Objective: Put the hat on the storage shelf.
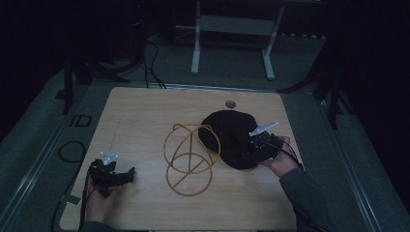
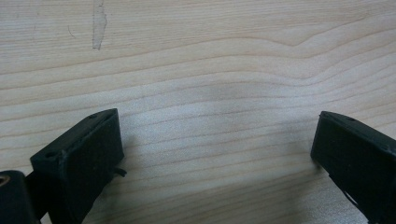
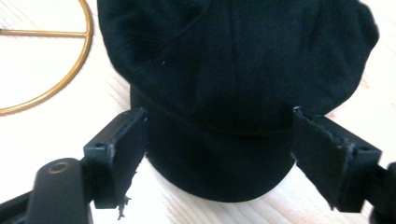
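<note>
Black cap (image 1: 228,137) lies flat, brim toward near-right, between the wide-spread jaws of right gripper (image 1: 257,149). Left gripper (image 1: 126,177) gapes wide over bare table (image 1: 145,111). Gold wire stand (image 1: 188,159) just left of cap.

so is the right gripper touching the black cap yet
Cannot tell. In the right gripper view the open right gripper straddles the black fabric cap's brim, its fingers at the brim's edges; no plain gap or contact.

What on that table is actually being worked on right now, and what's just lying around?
In use:
- black cap, its brim between the open jaws of the right tool

Lying about:
- gold wire stand, beside the cap
- left tool, open over bare table
- round hole in the tabletop
</note>
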A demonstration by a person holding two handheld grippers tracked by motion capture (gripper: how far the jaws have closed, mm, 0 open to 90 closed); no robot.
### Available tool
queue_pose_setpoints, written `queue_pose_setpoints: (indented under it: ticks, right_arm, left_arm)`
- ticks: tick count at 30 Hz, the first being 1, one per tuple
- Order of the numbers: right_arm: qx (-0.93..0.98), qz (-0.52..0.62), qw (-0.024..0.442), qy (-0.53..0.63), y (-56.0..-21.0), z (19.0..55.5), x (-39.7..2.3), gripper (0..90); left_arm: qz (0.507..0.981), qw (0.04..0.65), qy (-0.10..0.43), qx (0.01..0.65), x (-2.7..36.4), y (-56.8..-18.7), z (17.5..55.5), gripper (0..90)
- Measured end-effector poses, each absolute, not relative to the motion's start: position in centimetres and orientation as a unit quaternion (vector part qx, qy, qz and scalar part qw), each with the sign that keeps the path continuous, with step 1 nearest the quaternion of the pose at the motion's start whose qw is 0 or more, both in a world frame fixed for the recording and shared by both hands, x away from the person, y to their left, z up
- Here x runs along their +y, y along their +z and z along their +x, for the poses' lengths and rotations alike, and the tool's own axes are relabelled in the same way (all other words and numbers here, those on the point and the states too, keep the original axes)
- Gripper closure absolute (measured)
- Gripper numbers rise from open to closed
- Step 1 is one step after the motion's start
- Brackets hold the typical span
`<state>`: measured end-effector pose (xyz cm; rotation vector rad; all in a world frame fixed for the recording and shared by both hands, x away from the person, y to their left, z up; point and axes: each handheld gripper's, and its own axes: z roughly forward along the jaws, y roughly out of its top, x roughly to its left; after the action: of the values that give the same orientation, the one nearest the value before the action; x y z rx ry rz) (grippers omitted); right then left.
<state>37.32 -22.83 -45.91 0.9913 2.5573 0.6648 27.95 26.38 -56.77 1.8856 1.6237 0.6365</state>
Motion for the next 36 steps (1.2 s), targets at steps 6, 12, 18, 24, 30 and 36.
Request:
queue_pose_setpoints:
  ticks: [6,12,18,24,30,36]
  right_arm:
    - [0.894,0.352,0.154,0.231,-45.0,38.7,-22.6,14.7]
    - [0.894,0.355,0.154,0.226,-44.7,39.9,-22.0,12.4]
    - [0.895,0.357,0.15,0.223,-45.0,41.2,-21.0,10.7]
    - [0.894,0.363,0.146,0.219,-45.2,42.5,-20.1,10.4]
    - [0.895,0.371,0.143,0.2,-45.8,43.6,-19.2,10.4]
    - [0.895,0.381,0.137,0.187,-46.6,44.6,-18.9,10.1]
  left_arm:
    - [0.704,0.283,0.238,0.606,26.4,-56.8,27.9,1.8]
    - [0.704,0.283,0.238,0.606,26.4,-56.8,28.0,1.8]
    - [0.705,0.283,0.237,0.606,26.4,-56.8,28.0,1.8]
    - [0.705,0.283,0.237,0.606,26.4,-56.8,28.0,1.8]
    - [0.704,0.283,0.238,0.606,26.4,-56.8,28.0,1.8]
    - [0.705,0.283,0.238,0.606,26.4,-56.8,28.0,1.8]
